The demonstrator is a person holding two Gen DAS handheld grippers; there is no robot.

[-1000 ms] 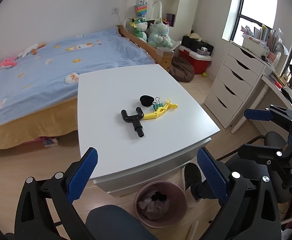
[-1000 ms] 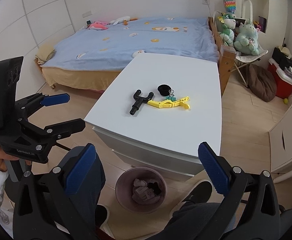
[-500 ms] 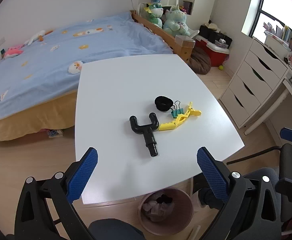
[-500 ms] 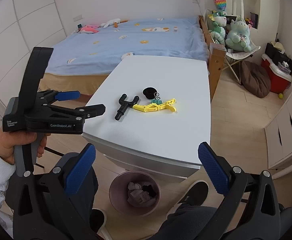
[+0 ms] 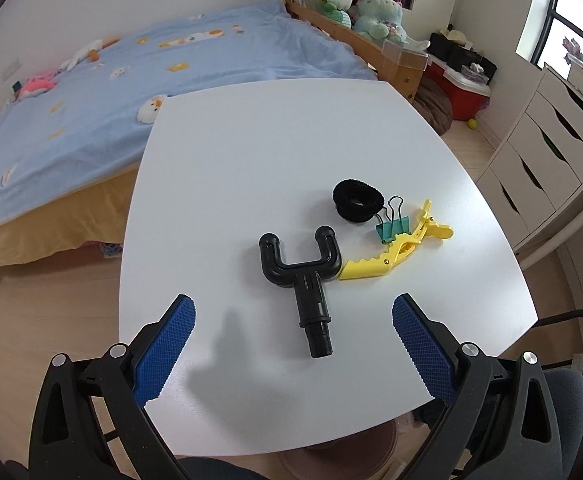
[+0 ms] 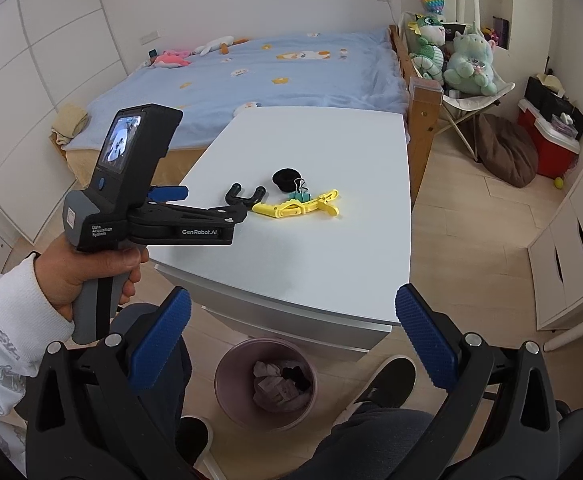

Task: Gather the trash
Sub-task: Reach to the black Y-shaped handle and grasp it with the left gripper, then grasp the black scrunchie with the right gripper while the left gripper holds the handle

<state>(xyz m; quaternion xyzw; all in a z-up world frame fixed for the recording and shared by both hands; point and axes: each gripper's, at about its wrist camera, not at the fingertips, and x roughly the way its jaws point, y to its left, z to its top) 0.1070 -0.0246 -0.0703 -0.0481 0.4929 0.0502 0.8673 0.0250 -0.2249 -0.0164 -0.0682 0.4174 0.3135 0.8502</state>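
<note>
Your left gripper (image 5: pixel 293 332) hovers over the near part of the white counter (image 5: pixel 227 184), jaws spread wide and empty, the black Y-shaped plastic piece (image 5: pixel 301 276) lying between and just ahead of its blue pads (image 5: pixel 165 346). Touching that piece's right arm is a yellow toothed clip (image 5: pixel 395 248); a teal binder clip (image 5: pixel 391 229) rests against it, and a black hair tie (image 5: pixel 357 200) sits just behind. Your right gripper (image 6: pixel 291 332) is held off the counter's near edge, jaws wide apart, holding nothing. The pink bin (image 6: pixel 265 384) stands on the floor below that edge, crumpled paper inside. Your left hand (image 6: pixel 87 276) grips the handle.
</note>
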